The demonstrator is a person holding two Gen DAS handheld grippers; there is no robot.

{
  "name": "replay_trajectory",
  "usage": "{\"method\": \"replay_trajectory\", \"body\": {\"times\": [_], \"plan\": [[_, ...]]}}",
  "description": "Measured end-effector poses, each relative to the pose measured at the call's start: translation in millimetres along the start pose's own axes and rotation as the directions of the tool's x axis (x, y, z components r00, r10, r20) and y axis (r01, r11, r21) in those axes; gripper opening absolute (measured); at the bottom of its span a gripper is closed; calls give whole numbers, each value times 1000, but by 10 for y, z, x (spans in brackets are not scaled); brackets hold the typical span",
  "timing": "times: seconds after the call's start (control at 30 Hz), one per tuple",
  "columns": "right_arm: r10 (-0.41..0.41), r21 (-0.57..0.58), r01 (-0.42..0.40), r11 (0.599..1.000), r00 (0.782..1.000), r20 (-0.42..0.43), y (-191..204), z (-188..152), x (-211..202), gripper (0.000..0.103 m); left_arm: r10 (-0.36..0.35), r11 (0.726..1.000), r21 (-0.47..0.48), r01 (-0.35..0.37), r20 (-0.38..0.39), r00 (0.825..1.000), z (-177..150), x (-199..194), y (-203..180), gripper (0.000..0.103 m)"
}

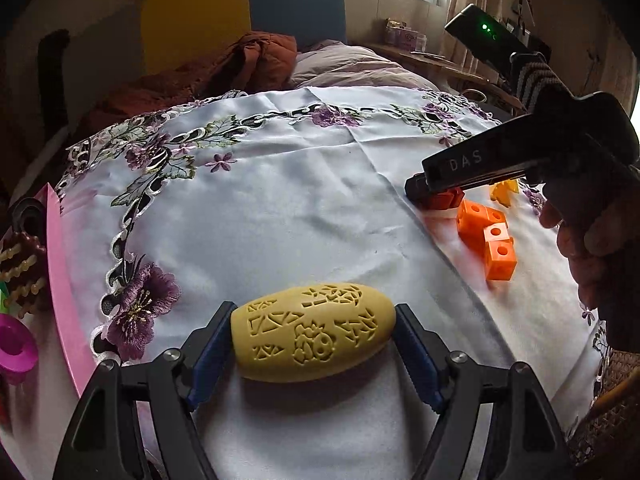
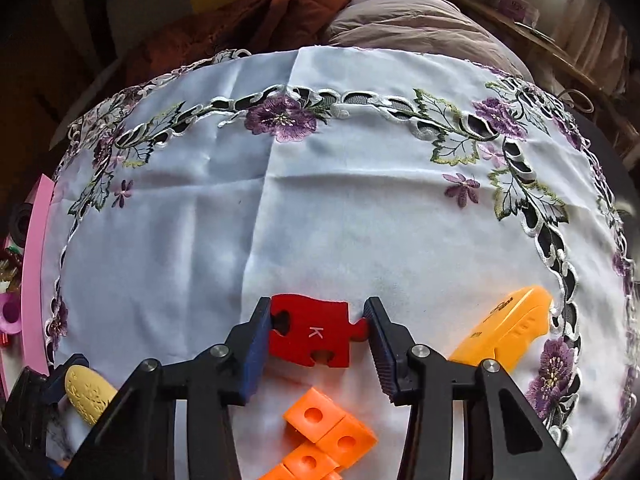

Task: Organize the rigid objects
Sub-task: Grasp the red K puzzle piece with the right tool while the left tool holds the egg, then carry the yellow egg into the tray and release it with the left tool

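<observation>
My left gripper (image 1: pixel 314 334) is shut on a yellow carved egg-shaped block (image 1: pixel 314 332), low over the white embroidered cloth (image 1: pixel 280 208). My right gripper (image 2: pixel 318 330) is shut on a red puzzle piece marked K (image 2: pixel 314 330), just above the cloth. The right gripper also shows in the left wrist view (image 1: pixel 436 192), at the right, with the red piece (image 1: pixel 444 200) under its tip. The yellow block and left gripper show at the lower left of the right wrist view (image 2: pixel 90 398). Orange linked cubes (image 1: pixel 490 240) (image 2: pixel 324 436) lie near the right gripper.
A pink tray (image 1: pixel 60 280) with several toys, among them a magenta ring (image 1: pixel 14 344), sits at the cloth's left edge. A yellow-orange plastic piece (image 2: pixel 508 326) lies right of the right gripper. A bed with a brown blanket (image 1: pixel 240 68) lies behind the table.
</observation>
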State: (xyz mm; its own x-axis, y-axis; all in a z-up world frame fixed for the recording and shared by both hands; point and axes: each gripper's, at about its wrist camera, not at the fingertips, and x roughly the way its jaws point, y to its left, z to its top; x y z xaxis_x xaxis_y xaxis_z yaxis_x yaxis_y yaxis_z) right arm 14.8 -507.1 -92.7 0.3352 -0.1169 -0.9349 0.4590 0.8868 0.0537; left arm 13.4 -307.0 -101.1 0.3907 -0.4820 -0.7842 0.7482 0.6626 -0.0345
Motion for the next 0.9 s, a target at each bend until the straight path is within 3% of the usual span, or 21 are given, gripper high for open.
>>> {"method": "replay_trajectory", "body": {"times": [0.9], "plan": [[-72,-119,78,990,996,49,167,19,28,46,12,1000,-9,-12,12,1000,-38,-100,11,78]]}}
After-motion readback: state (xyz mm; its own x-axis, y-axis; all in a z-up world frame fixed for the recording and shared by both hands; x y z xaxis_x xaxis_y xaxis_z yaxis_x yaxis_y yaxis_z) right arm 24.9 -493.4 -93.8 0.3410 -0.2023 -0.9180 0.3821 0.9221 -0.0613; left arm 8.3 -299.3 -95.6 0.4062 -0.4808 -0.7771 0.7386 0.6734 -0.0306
